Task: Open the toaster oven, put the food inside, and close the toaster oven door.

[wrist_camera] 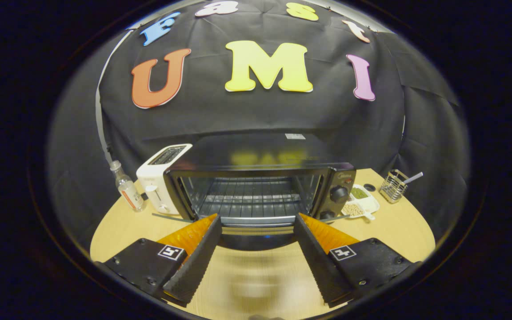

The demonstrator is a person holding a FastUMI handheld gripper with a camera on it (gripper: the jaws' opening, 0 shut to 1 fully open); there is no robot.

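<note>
The gripper (256, 222) is wide apart and holds nothing. Just ahead of it, the toaster oven (260, 186) stands on the wooden table (398, 231) with its door (256, 242) down. I see no food; fetch it next, then slide it level onto the rack (249, 195).

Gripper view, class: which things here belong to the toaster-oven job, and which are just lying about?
Job:
toaster oven, door down, rack bare
gripper, fingers open at the door's edge

Lying about:
white toaster
clear bottle
divided dish of grains
wire holder
</note>
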